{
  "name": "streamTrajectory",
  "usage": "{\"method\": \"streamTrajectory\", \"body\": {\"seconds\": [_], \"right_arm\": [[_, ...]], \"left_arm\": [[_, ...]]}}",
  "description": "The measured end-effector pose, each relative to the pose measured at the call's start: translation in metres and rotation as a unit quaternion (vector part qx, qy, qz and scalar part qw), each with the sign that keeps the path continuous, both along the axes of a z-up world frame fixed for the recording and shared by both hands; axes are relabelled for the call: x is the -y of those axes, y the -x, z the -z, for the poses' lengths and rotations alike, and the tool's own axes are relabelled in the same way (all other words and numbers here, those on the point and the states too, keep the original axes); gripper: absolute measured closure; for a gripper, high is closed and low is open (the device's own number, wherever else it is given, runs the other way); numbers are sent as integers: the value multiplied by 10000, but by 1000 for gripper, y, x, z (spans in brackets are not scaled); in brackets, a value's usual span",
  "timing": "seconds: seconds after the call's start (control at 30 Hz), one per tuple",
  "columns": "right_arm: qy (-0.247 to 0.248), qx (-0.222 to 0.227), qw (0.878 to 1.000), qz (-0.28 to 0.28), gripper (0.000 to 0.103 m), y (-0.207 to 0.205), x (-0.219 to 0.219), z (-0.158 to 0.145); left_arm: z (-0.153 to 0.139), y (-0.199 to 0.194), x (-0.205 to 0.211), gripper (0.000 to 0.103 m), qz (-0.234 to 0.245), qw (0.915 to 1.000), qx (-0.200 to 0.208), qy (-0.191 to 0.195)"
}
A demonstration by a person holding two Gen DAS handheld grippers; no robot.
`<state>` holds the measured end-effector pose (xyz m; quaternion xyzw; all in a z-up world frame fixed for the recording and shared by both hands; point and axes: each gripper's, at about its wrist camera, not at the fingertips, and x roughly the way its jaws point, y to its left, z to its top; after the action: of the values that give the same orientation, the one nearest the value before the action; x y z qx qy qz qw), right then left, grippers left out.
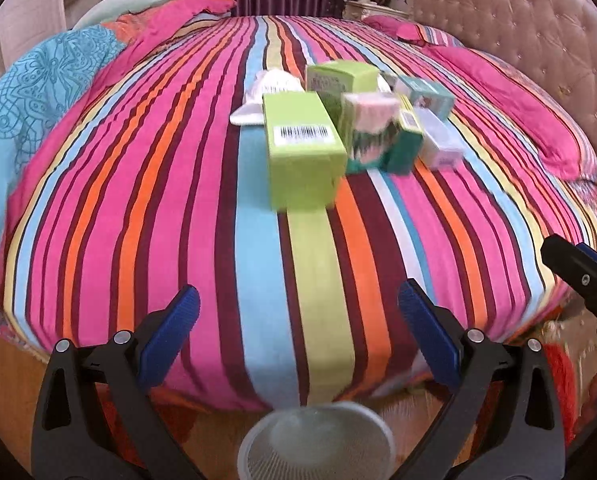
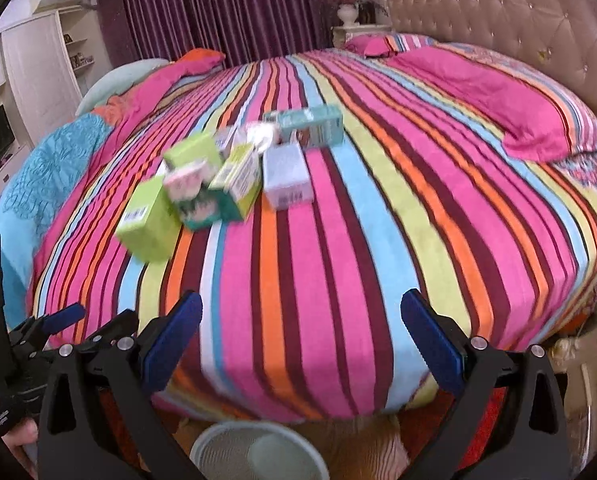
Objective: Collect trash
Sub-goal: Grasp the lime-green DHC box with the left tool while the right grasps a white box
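Several small cartons lie in a pile on the striped bed (image 1: 178, 208). A lime green box with a barcode (image 1: 302, 152) is nearest; it also shows in the right wrist view (image 2: 148, 220). Behind it are a green and pink carton (image 1: 368, 132), a teal box (image 1: 428, 96), a pale lilac box (image 1: 442, 140) and crumpled white paper (image 1: 266, 96). A white mesh trash bin (image 1: 316, 440) stands on the floor below the bed edge. My left gripper (image 1: 298, 320) is open and empty above the bin. My right gripper (image 2: 300, 324) is open and empty.
A tufted headboard (image 1: 518, 40) is at right, pink pillows (image 1: 510, 108) lie along it. A blue patterned quilt (image 1: 30, 92) is bunched at left. Purple curtains (image 2: 218, 12) and a white cabinet (image 2: 42, 68) stand behind. The other gripper shows at the edge (image 2: 46, 328).
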<state>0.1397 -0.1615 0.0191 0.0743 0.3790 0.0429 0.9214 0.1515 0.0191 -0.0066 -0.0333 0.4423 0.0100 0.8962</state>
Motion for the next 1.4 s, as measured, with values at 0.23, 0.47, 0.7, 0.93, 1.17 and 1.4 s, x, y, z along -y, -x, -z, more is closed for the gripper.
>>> {"method": "streamTrajectory", "body": {"seconds": [0.23, 0.47, 0.7, 0.93, 1.17, 1.4], "right_arm": [[191, 242, 9995, -94, 8, -50, 5, 5], [377, 267, 9981, -405, 8, -89, -4, 13], [580, 133, 9965, -591, 8, -115, -14, 27], [860, 66, 9940, -679, 8, -140, -22, 34], [922, -102, 9924, -811, 26, -159, -28, 39], [832, -327, 9919, -904, 57, -155, -30, 42]], "left_arm": [[1, -45, -3, 7, -243, 9997, 91, 27], [5, -74, -6, 7, -348, 9993, 81, 63], [12, -96, -8, 7, -426, 9990, 71, 70], [15, -114, -8, 7, -369, 9993, 65, -64], [23, -124, -10, 14, -300, 9994, -7, -153], [24, -122, -8, 55, -69, 9998, -48, -161]]}}
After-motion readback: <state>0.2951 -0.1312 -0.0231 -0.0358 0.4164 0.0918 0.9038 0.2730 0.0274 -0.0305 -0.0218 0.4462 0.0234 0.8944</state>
